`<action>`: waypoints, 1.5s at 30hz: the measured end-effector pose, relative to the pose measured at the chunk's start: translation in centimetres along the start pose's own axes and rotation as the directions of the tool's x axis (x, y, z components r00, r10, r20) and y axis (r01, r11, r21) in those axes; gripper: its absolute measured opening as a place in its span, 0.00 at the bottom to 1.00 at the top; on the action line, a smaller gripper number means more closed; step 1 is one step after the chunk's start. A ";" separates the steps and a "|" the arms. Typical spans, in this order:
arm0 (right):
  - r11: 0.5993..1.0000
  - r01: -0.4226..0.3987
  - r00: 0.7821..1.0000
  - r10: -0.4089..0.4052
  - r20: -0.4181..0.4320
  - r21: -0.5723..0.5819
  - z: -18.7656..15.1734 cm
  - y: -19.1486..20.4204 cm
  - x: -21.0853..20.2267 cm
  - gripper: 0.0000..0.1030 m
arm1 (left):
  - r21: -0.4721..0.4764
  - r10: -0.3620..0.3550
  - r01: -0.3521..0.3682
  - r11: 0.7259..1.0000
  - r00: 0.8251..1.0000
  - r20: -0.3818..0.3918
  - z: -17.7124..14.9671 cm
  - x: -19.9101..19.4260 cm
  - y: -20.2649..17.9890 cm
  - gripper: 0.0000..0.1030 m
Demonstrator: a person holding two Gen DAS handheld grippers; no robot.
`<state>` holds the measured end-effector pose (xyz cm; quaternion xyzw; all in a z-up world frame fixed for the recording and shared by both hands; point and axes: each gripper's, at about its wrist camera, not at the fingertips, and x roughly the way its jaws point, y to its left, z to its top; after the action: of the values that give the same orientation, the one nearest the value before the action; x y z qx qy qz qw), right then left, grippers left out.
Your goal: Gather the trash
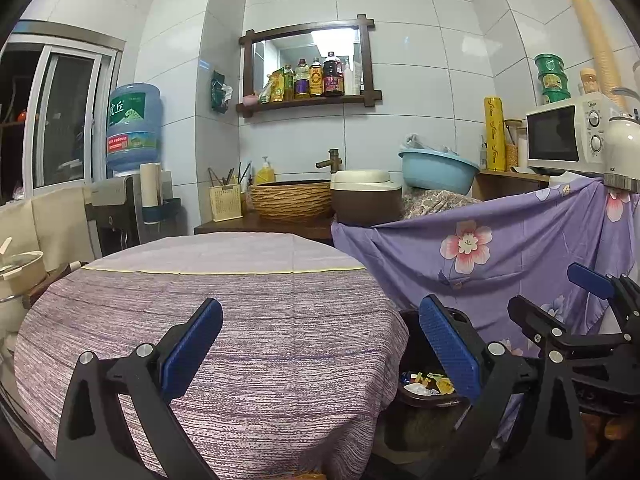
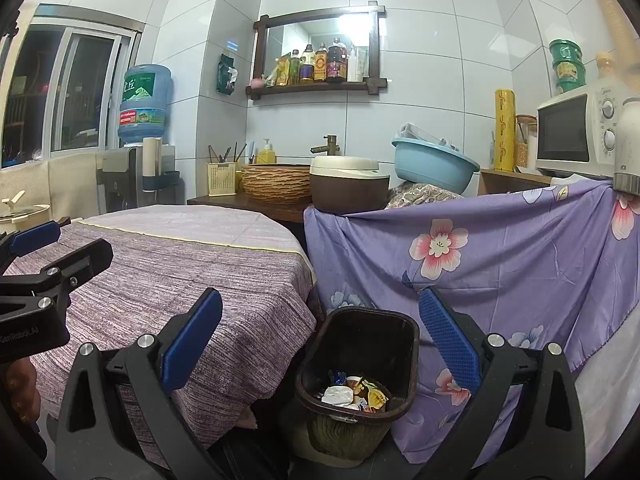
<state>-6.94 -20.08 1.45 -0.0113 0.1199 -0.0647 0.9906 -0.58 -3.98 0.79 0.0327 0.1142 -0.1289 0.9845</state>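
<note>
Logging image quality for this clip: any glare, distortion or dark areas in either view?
Left wrist view: strong fisheye bending of the white wall tiles, black vignette corners, ceiling-light glare in the wood-framed mirror. Right wrist view: same bending, brighter glare in the mirror, and the dark brown plastic trash bin interior is shadowed, though the wrappers inside stay legible.
</note>
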 end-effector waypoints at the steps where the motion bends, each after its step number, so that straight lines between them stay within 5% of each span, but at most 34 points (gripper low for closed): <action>1: 1.000 0.000 1.000 0.000 0.000 0.000 0.0 0.0 0.0 0.94 | -0.001 0.000 0.000 1.000 1.000 -0.001 0.0 0.0 0.0 0.95; 45: 1.000 -0.004 1.000 0.004 -0.010 0.005 -0.5 0.0 0.4 0.94 | 0.009 -0.021 0.021 1.000 1.000 -0.022 -0.3 0.4 -0.3 0.95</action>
<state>-6.72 -20.15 0.86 -0.0081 0.1249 -0.0633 0.9901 -0.38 -4.36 0.39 0.0373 0.1247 -0.1395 0.9816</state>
